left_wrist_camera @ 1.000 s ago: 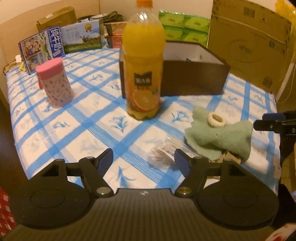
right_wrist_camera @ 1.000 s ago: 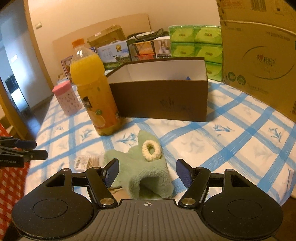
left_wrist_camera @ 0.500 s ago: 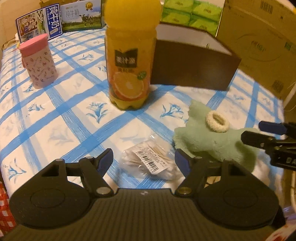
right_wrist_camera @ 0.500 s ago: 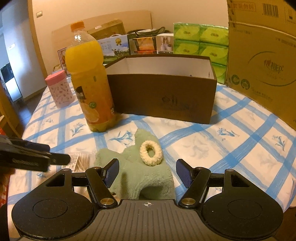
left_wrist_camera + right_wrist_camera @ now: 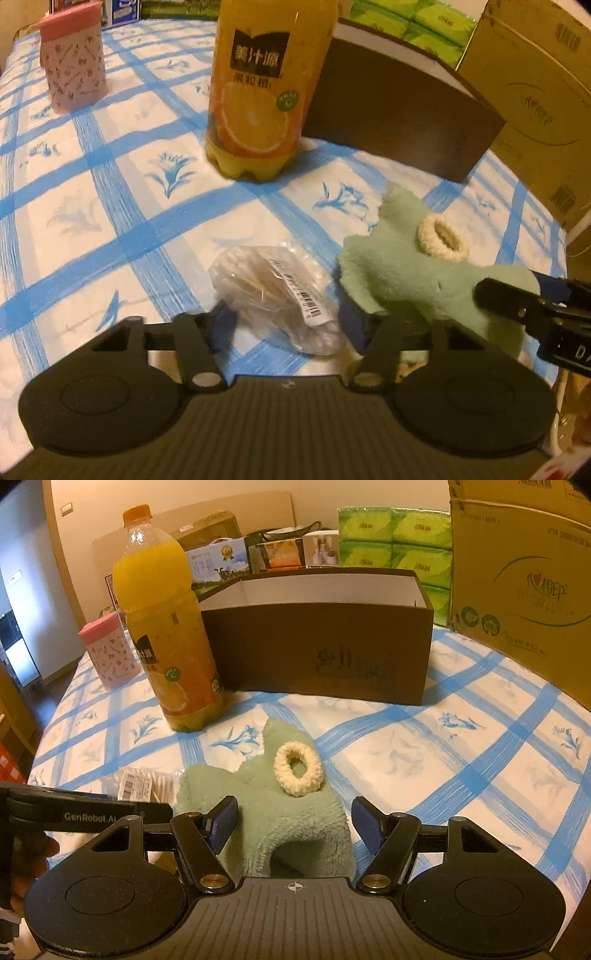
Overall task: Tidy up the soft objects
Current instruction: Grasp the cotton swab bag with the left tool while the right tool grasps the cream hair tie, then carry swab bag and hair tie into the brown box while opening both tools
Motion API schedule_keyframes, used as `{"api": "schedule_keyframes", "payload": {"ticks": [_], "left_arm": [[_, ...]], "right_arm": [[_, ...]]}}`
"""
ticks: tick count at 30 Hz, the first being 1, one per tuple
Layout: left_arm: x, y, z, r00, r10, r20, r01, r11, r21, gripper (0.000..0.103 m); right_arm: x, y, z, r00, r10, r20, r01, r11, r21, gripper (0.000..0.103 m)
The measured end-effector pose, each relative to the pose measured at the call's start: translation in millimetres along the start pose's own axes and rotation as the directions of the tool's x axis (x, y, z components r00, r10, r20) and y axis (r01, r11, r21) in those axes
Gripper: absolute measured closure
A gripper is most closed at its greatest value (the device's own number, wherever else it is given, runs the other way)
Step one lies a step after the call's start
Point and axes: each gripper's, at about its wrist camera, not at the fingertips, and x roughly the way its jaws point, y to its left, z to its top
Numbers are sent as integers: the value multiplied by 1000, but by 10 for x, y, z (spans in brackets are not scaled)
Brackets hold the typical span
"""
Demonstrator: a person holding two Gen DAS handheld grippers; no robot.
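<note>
A clear plastic packet of cotton swabs (image 5: 280,295) lies on the blue-checked tablecloth (image 5: 110,221). My left gripper (image 5: 286,321) is low over it with the packet between its fingers. Its jaws are closing, and I see no firm press on the packet. To the right lies a fluffy green cloth (image 5: 406,280) with a cream hair scrunchie (image 5: 441,240) on top. My right gripper (image 5: 295,819) stands open with the near end of the green cloth (image 5: 280,830) between its blue pads (image 5: 225,821). The scrunchie (image 5: 298,773) sits just beyond them.
An orange juice bottle (image 5: 162,635) and an open brown box (image 5: 321,642) stand behind the cloth. A pink cup (image 5: 110,650) is at the far left. A big cardboard carton (image 5: 517,583) and green tissue packs (image 5: 395,535) line the back. The table's near edge lies under both grippers.
My left gripper has come down and forward over the swab packet, and its jaws have narrowed around it. The right gripper has sunk slightly toward the green cloth, still equally wide.
</note>
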Motion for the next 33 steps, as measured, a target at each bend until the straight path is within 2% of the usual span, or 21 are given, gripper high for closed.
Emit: {"api": "schedule_keyframes", "payload": {"ticks": [2,6,13,19,22,25,29,33], "left_arm": [[5,23,16,1000,-22,5,22,1000,1,63],[-19,55,46,1000,-14,17,13,999,37,68],[-136,237,26,1000,9,14,-10,992,127,70],[-195,441,43,1000,20,0,-20,990,138,70],[-191,495,67,1000,27,3,-27,990,138,70],[-173,534,91,1000,30,5,-30,992,123,68],[-137,568,106,1000,24,5,-25,996,82,60],[-112,648,132,1000,-1,8,1,1000,-5,58]], "right_arm": [[0,-2,8,1000,2,3,-2,1000,-4,35],[10,-22,43,1000,0,11,0,1000,-6,35],[103,-13,147,1000,2,16,-2,1000,-26,35],[324,15,245,1000,-7,17,8,999,-43,36],[450,40,256,1000,-22,9,22,997,-72,54],[559,70,234,999,-36,-12,35,994,-99,58],[630,111,165,999,-48,-23,45,990,-136,72],[636,145,97,998,-58,-12,55,982,-180,82]]}}
